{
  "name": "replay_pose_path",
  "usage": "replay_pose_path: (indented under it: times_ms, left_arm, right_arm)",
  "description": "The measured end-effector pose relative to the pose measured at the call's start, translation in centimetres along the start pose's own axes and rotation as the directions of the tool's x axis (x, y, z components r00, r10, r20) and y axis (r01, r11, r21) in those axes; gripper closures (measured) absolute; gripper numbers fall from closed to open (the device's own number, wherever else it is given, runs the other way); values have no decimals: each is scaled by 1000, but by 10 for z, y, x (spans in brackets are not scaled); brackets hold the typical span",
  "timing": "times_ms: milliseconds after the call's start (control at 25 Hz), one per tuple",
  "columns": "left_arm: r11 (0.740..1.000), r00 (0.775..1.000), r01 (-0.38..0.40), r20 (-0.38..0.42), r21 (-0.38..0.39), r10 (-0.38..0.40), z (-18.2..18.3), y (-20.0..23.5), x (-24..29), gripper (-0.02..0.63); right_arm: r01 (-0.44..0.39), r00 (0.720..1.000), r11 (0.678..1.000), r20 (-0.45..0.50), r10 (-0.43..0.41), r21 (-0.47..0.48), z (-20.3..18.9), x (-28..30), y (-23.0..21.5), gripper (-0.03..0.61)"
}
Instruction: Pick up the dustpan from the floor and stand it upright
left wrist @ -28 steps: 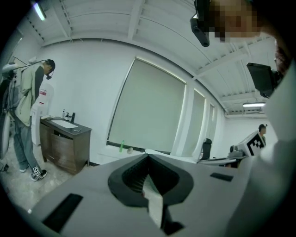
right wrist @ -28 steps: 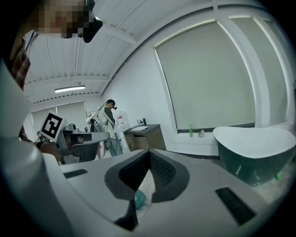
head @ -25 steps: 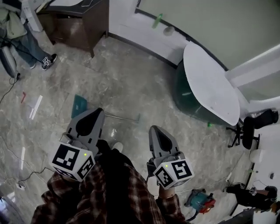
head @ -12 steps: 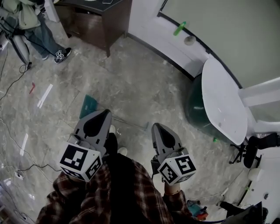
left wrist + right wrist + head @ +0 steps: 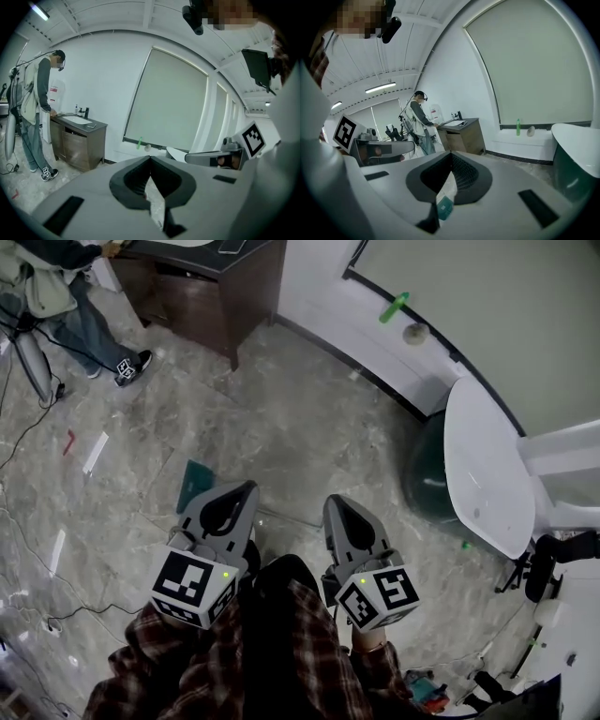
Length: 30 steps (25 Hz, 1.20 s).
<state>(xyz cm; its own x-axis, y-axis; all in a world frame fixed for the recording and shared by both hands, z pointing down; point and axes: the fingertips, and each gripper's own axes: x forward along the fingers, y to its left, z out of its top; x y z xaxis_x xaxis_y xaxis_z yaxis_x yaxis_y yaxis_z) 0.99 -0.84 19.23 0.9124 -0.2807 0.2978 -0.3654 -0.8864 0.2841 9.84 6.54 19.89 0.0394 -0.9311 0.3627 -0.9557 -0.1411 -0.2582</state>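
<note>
The teal dustpan (image 5: pixel 193 481) lies flat on the grey marble floor, its thin handle (image 5: pixel 292 518) running off to the right. In the head view my left gripper (image 5: pixel 246 487) hangs over the pan's right part and hides most of it. Its jaws are shut and empty, the tips meeting in the left gripper view (image 5: pixel 150 158). My right gripper (image 5: pixel 335 500) is above the handle's far end, also shut with nothing held. A bit of teal dustpan (image 5: pixel 445 207) shows below the closed tips (image 5: pixel 451 153) in the right gripper view.
A dark wood cabinet (image 5: pixel 211 287) stands at the back, with a person (image 5: pixel 70 306) beside it. A white round table (image 5: pixel 483 465) on a dark green base (image 5: pixel 427 479) is at the right. Cables (image 5: pixel 37 615) run over the floor at the left.
Both grippers have moved forward across the floor toward the dustpan, and the left one now covers more of the pan. Both stay shut.
</note>
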Motion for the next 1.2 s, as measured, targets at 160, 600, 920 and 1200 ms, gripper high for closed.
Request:
replay_pose_path:
  times_ms: [160, 600, 920, 1200]
  left_arm:
    - [1000, 1000, 13, 0, -16, -13, 5, 2, 17, 601]
    - [997, 998, -66, -9, -51, 65, 1, 18, 44, 603]
    - [993, 991, -85, -114, -83, 75, -62, 28, 62, 603]
    - [995, 980, -49, -194, -82, 32, -110, 26, 106, 603]
  right_arm:
    - [-9, 1000, 1000, -22, 9, 4, 3, 14, -2, 568]
    - [-19, 991, 999, -132, 24, 44, -9, 38, -41, 567]
    - [1, 977, 995, -213, 20, 98, -69, 63, -75, 545]
    - [52, 964, 984, -264, -5, 172, -126, 84, -131, 434]
